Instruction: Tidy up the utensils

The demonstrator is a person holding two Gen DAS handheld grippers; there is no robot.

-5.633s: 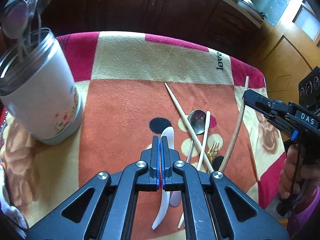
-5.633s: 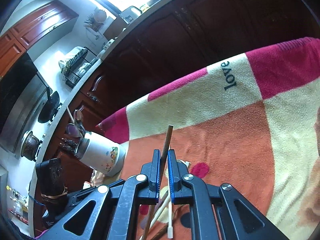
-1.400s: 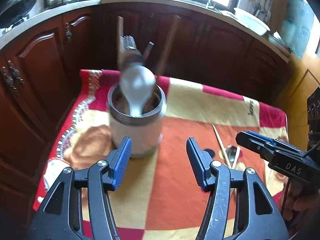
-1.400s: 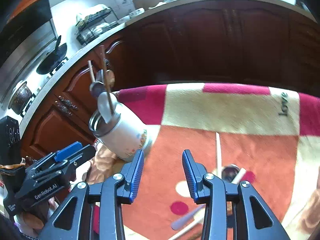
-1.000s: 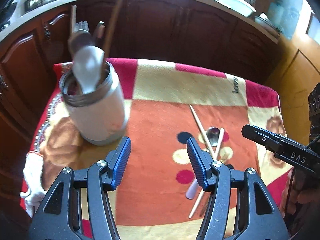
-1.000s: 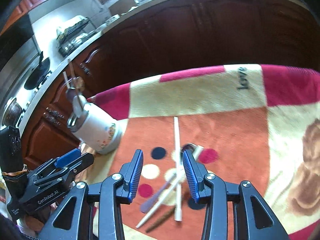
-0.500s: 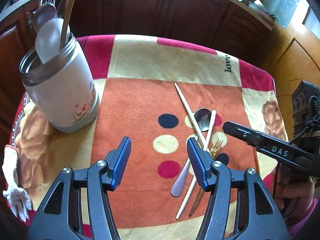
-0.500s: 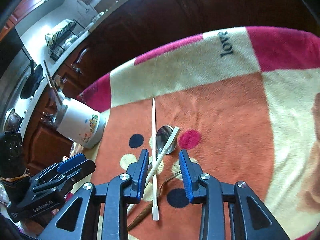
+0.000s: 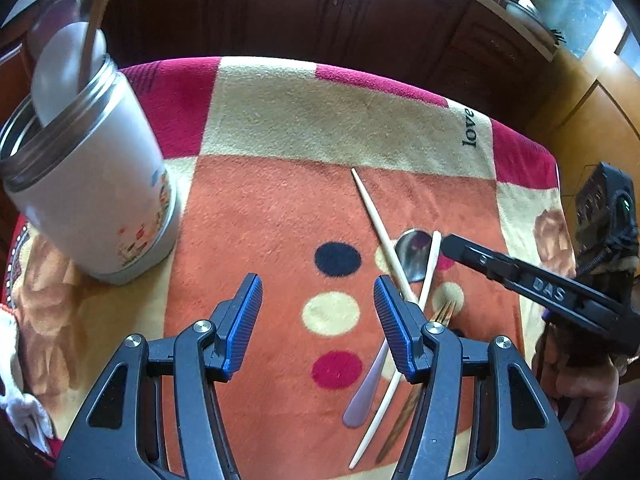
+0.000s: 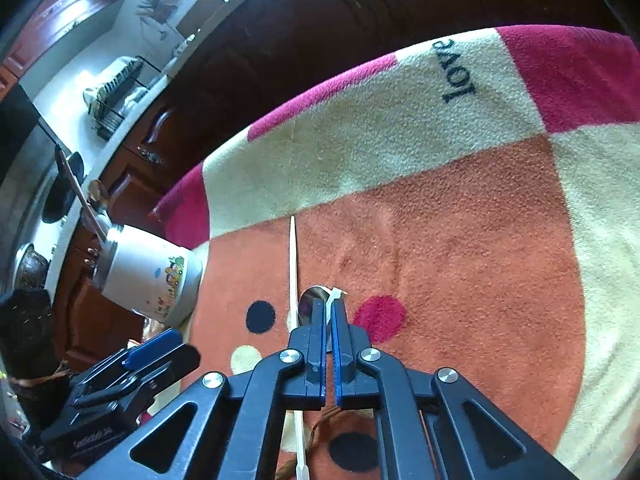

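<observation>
We are pinching the right gripper point(image 10: 329, 312) shut on the upper end of a pale chopstick point(image 9: 428, 264) lying across the metal spoon point(image 9: 412, 250) on the blanket-covered worktop point(image 9: 280, 208). The left gripper point(image 9: 318, 300) is hovering with fingers apart, holding nothing. Gripped so near its tip, the chopstick could be pivoting or slipping free, dragging the spoon, before reaching the utensil jar point(image 9: 88, 184).

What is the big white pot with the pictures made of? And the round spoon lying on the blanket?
The pot looks like glossy white enamel or painted metal, with a bare steel-looking rim that shines grey; it might also be coated plastic. The spoon looks like polished metal: its bowl mirrors the light and colours around it. The blanket looks like soft fuzzy fleece.
</observation>
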